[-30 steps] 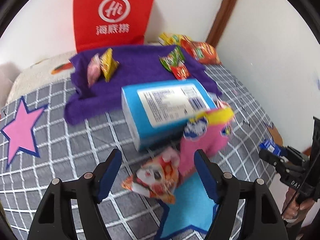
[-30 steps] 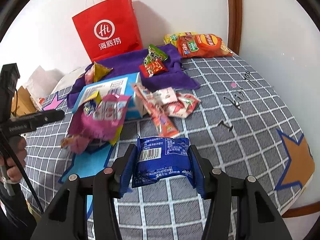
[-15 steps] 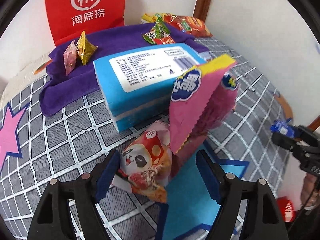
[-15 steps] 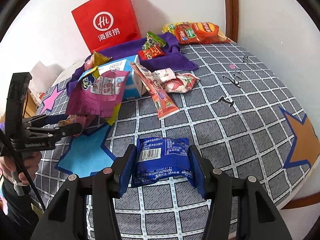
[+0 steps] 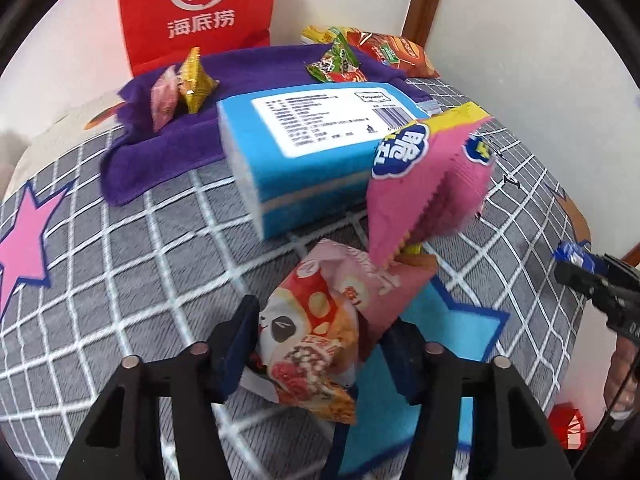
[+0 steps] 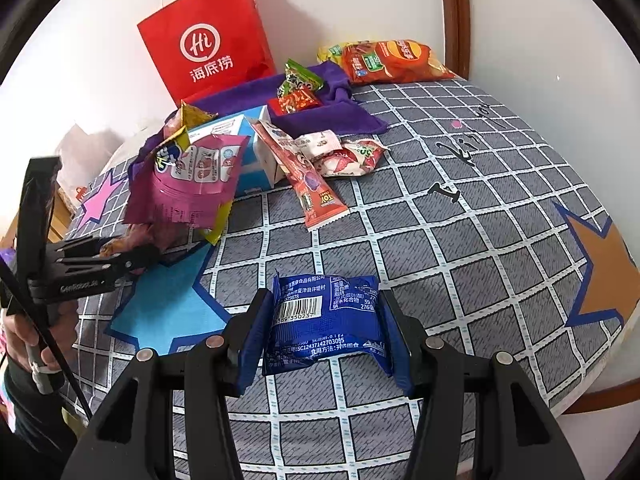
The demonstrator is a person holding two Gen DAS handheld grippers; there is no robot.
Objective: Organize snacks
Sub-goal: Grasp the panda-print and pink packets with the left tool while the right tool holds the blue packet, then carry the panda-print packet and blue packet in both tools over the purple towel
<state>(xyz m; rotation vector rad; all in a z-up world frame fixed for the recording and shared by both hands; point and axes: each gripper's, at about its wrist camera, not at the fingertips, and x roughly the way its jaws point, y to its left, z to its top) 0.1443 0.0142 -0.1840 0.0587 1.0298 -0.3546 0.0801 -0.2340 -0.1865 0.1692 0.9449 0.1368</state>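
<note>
Grip: my right gripper [image 6: 326, 332] pinches the blue packet [image 6: 326, 320] above the bedspread's [image 6: 460, 240] near edge | my left gripper [image 5: 320, 344] clamps the panda packet [image 5: 316, 336], pink bag [image 5: 424, 184] riding along, for sorting | beyond: blue box [image 5: 312, 152], purple towel [image 5: 168, 148], red bag [image 5: 196, 12] at the far edge | unclear: whether the pink bag is itself pinched.

Bare quilt [image 6: 460, 240] lies right of the blue box [image 5: 304, 152]; snacks crowd its left.
</note>
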